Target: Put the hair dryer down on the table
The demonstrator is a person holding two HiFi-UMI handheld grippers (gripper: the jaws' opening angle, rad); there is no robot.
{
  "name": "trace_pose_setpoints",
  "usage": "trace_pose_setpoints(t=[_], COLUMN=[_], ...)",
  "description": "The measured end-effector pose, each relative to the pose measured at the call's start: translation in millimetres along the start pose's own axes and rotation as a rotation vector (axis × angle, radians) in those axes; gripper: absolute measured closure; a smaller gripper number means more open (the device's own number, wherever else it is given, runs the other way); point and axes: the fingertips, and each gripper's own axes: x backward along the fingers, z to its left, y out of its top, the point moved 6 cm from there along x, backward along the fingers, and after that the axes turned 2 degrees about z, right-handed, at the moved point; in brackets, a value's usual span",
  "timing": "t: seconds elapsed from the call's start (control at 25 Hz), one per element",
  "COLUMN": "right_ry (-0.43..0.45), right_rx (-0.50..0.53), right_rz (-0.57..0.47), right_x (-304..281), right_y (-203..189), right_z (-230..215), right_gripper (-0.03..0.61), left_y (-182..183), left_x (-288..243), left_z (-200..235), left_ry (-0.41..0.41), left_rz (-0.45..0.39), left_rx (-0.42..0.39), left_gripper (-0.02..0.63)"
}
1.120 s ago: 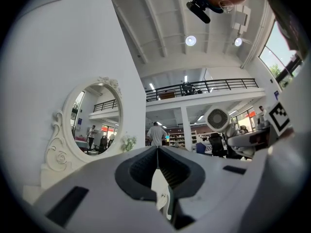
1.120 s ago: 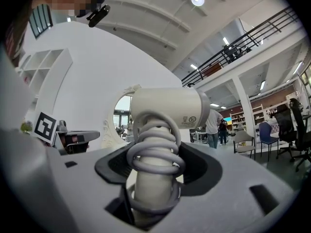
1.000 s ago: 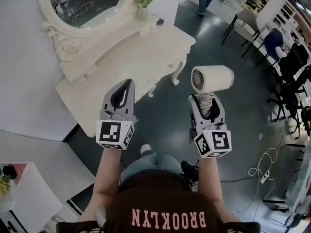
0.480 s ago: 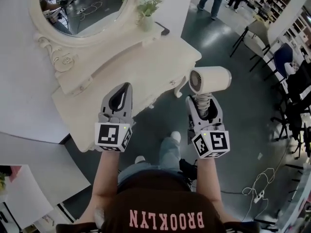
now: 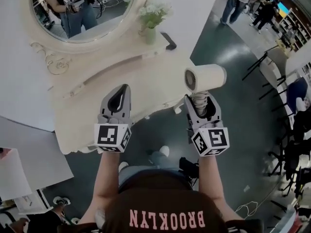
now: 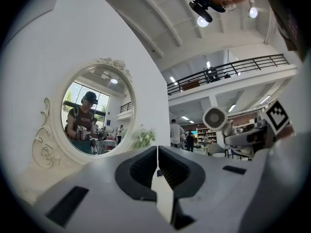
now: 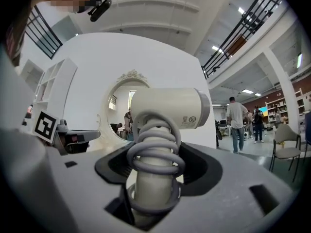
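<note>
One hair dryer [image 5: 204, 77], handle clamped in right gripper [image 5: 199, 102] jaws, aloft by surface [image 5: 146, 74] right corner; not set down. Left gripper [image 5: 121, 95] jaws together, empty.

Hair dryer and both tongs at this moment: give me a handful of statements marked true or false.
1. The right tongs grip the hair dryer by its handle. True.
2. The hair dryer lies on the dressing table. False: it is held up in the air.
3. The left tongs are shut with nothing in them. True.
4. The vase of flowers stands on the floor. False: it stands on the dressing table beside the mirror.
5. A coiled cord wraps the dryer's handle. True.
</note>
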Motion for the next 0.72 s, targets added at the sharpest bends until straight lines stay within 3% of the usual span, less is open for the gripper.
trace_pose_setpoints(t=[0.36, 0.72], right_ry=[0.223, 0.376], right_rx=[-0.002, -0.001], right_rz=[0.088, 0.182], right_x=[-77, -138], right_y=[-19, -55], right_z=[-69, -70], right_gripper=[0.318, 0.318], left_y=[-17, -34], left_x=[-41, -59], left_z=[-18, -1], left_ry=[0.21, 0.324], left_rz=[0.051, 0.106], left_rx=[0.009, -0.001], left_gripper=[0.606, 0.606])
